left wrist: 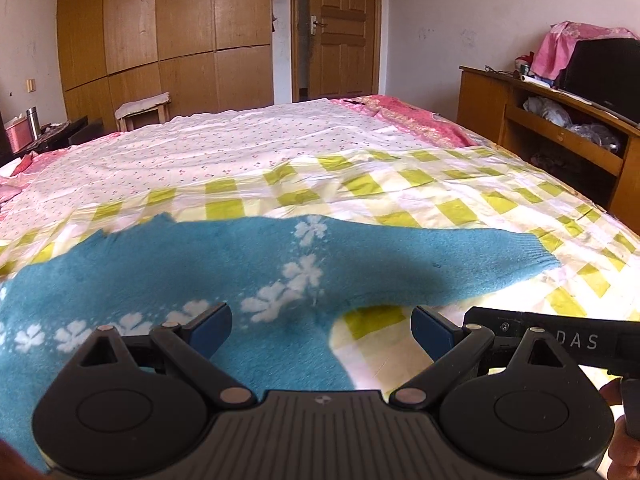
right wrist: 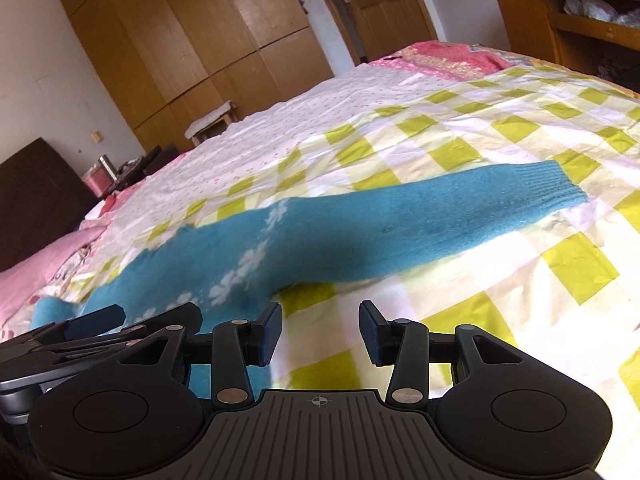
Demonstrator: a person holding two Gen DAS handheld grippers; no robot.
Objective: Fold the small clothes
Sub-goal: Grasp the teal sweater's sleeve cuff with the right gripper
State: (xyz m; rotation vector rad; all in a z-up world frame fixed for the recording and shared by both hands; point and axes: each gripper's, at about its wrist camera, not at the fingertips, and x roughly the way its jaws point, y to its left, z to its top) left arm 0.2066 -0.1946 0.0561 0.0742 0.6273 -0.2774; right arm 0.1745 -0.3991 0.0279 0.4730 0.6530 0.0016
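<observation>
A small teal sweater with white clover flowers lies flat on the checked bedspread. Its sleeve stretches out to the right, ending in a ribbed cuff. My left gripper is open and empty, hovering low over the sweater's body near the armpit. The right gripper's black body shows at the right edge of that view. In the right wrist view the sweater and sleeve lie ahead, and my right gripper is open and empty over the bedspread, just right of the sweater's body. The left gripper shows at its left.
A white floral sheet and a pink quilt cover the far part of the bed. A wooden cabinet with clutter stands at the right. Wardrobes, a door and a stool line the far wall.
</observation>
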